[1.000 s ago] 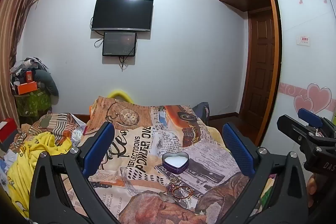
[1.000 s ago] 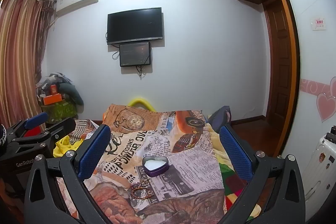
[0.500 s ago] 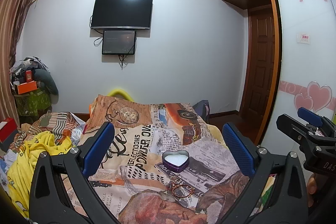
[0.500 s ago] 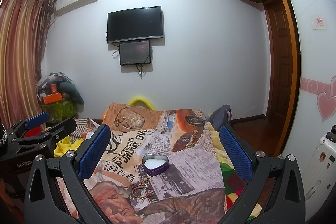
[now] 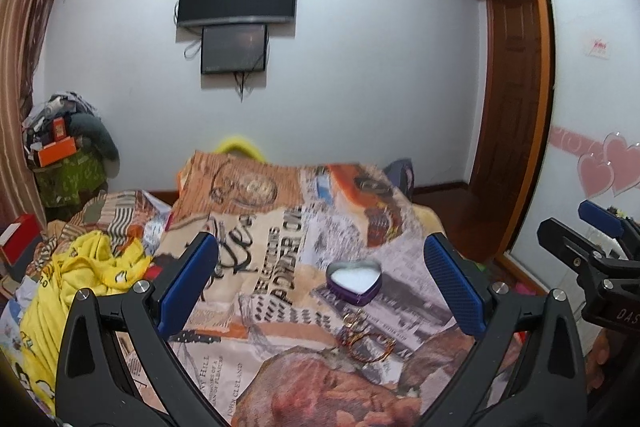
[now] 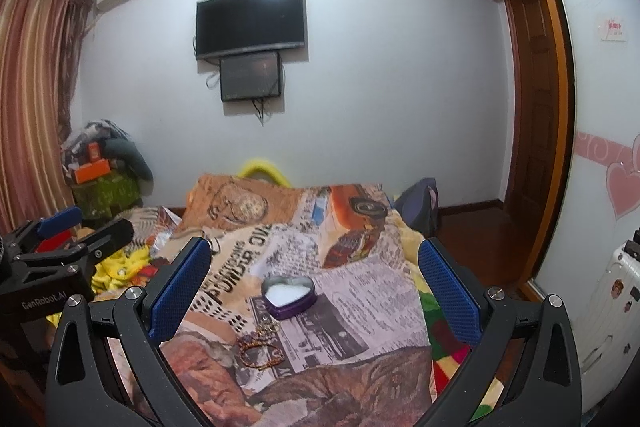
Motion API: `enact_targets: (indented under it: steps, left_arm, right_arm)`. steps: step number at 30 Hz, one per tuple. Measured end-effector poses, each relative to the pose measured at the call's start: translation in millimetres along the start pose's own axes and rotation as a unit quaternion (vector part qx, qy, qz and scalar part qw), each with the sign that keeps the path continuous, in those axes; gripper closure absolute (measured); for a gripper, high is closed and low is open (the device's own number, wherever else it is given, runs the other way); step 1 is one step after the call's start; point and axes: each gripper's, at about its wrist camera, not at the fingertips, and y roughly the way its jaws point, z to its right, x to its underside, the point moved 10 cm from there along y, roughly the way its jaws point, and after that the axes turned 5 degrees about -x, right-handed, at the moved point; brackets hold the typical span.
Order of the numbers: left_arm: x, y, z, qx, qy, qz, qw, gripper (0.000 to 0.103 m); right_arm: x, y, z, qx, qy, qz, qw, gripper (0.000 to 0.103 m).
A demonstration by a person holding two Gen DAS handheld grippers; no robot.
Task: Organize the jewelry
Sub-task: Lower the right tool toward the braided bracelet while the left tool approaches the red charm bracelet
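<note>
The left gripper (image 5: 320, 283) hovered with its blue-padded jaws spread wide and nothing between them; the right gripper (image 6: 314, 287) was spread the same way, also empty. Ahead of both lay the purple heart-shaped tin with a white lining (image 6: 287, 295), lid off, on the newspaper-print blanket (image 6: 372, 291). Just in front of the tin, apart from it, sat the gold ring-like pieces (image 6: 269, 327) and the reddish-brown beaded bracelet (image 6: 260, 350). Left of the tin lay a crumpled yellow garment (image 5: 86, 271)
</note>
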Motion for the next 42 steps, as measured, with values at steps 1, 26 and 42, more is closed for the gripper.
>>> enact_targets:
  steps: [1, 26, 42]
  left_arm:
    - [2, 6, -2, -0.001, 0.0, -0.008, 1.0, 0.0]
    - [134, 137, 11, 0.031, 0.059, -0.23, 0.9708, 0.038]
    - [159, 157, 31, 0.072, 0.078, -0.262, 0.9593, 0.056]
  right_arm:
    - [4, 4, 1, 0.002, 0.0, -0.008, 1.0, 0.0]
    - [138, 110, 8, -0.062, 0.003, -0.242, 0.968, 0.037]
    - [179, 135, -24, -0.124, -0.012, -0.306, 0.944, 0.068]
